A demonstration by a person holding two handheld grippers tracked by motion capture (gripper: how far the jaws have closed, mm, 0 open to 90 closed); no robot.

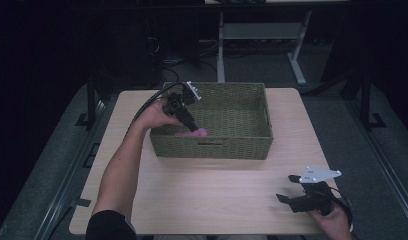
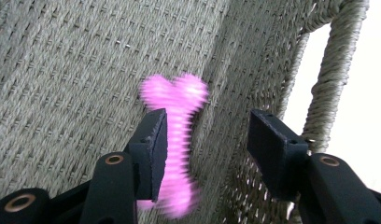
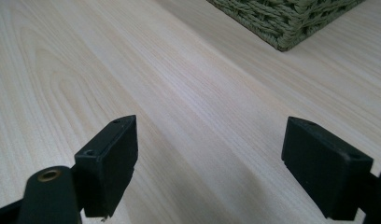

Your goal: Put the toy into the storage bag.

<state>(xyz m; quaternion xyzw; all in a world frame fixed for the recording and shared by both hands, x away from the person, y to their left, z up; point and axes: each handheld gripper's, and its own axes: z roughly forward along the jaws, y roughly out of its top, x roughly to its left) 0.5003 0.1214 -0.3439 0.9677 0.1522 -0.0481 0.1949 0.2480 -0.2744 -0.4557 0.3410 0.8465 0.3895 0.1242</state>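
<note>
Left gripper (image 1: 196, 129) jaws wide inside woven basket (image 1: 242, 147) over pink bone toy (image 2: 175, 140), right gripper (image 1: 287, 188) wide over near-right table (image 1: 207, 190).

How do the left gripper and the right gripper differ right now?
The left gripper reaches down into the woven basket, beside a pink bone-shaped toy; the right gripper sits over bare table near the front right corner. Both are open and hand-held.

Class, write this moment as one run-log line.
left gripper: open, in basket, pink bone toy blurred between its jaws | right gripper: open, over bare table
</note>
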